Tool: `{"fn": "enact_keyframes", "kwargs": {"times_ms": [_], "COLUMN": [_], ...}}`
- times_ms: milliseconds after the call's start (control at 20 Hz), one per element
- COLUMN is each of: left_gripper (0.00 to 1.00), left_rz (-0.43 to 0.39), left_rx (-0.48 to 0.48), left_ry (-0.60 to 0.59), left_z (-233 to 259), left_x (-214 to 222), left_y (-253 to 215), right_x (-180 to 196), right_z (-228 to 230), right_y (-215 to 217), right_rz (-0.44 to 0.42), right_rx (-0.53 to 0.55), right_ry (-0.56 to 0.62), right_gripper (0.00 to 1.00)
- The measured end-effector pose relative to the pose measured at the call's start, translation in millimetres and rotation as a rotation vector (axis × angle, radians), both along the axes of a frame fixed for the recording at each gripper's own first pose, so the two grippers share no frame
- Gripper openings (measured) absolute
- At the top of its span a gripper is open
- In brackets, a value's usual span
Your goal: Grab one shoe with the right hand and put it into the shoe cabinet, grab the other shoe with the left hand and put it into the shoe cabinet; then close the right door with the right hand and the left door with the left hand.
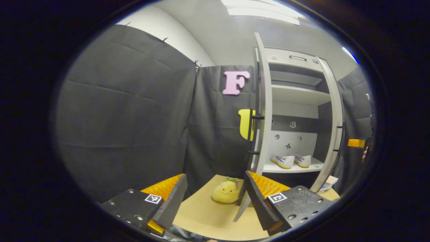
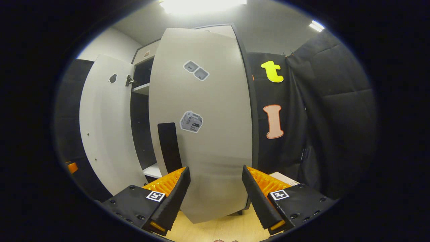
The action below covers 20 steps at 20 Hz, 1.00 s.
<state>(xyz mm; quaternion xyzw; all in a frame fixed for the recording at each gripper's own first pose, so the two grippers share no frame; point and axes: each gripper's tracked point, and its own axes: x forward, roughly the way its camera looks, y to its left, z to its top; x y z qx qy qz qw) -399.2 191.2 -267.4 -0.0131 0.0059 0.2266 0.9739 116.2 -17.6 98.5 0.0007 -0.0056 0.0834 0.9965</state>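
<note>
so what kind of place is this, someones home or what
Probably a staged recording booth, not a lived-in home. Black cloth walls hang around a white shoe cabinet with both doors open and a pair of shoes on its lower shelf, and a plush toy sits on the wooden floor.

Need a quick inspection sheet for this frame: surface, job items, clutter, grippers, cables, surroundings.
Surface: tan floor, bare patches visible.
Job's things: two shoes side by side on the cabinet's lower shelf; left door wide open; right door part-way swung, its outer face toward the right gripper.
Clutter: yellow plush toy on the floor by the left door; papers by the right door.
Grippers: left gripper open, empty; right gripper open, close to the right door.
Cables: nothing seen.
Surroundings: black cloth wall, ceiling lights.
</note>
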Motion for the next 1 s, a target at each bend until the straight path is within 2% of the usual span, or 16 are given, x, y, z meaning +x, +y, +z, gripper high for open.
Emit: {"fn": "enact_keyframes", "kwargs": {"times_ms": [100, 300, 450, 650, 1000], "left_gripper": [0.98, 0.98, 0.98, 0.98, 0.97], "left_rz": [-0.013, -0.101, -0.156, -0.249, -0.309], "left_rx": [-0.037, -0.08, -0.057, 0.005, 0.057], "left_ry": [-0.03, -0.078, -0.088, -0.029, -0.018], "left_z": [7, 24, 38, 46, 59], "left_x": [12, 47, 72, 114, 166], "left_y": [11, 23, 32, 33, 48], "right_x": [-1, 0, -2, -6, -5], "right_z": [0, -8, -17, -33, -55], "right_y": [-3, -6, -9, -13, -20], "right_rz": [-0.017, -0.035, -0.052, -0.08, -0.124], "right_rx": [-0.01, -0.009, -0.023, -0.019, 0.003], "right_ry": [-0.017, -0.017, -0.005, 0.032, 0.08], "right_gripper": [0.97, 0.97, 0.97, 0.97, 0.98]}}
